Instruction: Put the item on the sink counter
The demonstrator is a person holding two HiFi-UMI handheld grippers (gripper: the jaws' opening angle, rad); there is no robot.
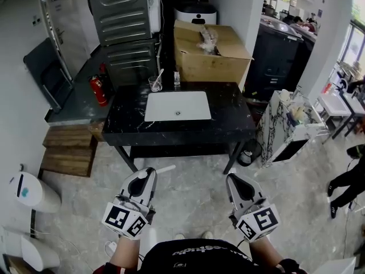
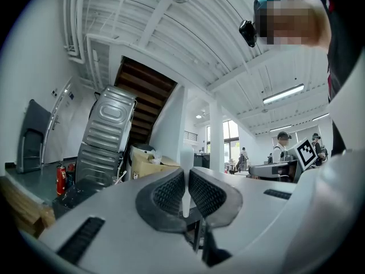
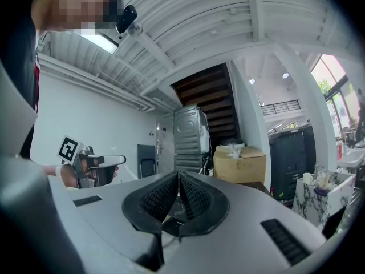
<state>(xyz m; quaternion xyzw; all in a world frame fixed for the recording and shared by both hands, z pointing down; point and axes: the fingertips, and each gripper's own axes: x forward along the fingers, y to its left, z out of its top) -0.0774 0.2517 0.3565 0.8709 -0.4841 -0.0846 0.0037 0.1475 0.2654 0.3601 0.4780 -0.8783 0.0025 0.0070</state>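
My left gripper [image 1: 149,173] is shut on a thin white stick-like item [image 1: 166,168] that pokes out to the right of its tip. In the left gripper view the white item [image 2: 186,158] stands upright, pinched between the ribbed pads [image 2: 169,194]. My right gripper [image 1: 235,179] is shut with nothing in it; its pads [image 3: 194,197] meet at the tip. Both grippers hang over the floor, well short of the black marble sink counter [image 1: 231,116] with its white basin [image 1: 177,106].
At the counter's back edge stand a glass cup [image 1: 155,84] and a small bottle [image 1: 177,78]. Behind are a cardboard box [image 1: 209,53], stacked metal machines [image 1: 126,30] and a red fire extinguisher [image 1: 98,90]. Wooden steps [image 1: 69,150] lie left, a marble-patterned cabinet [image 1: 283,131] right.
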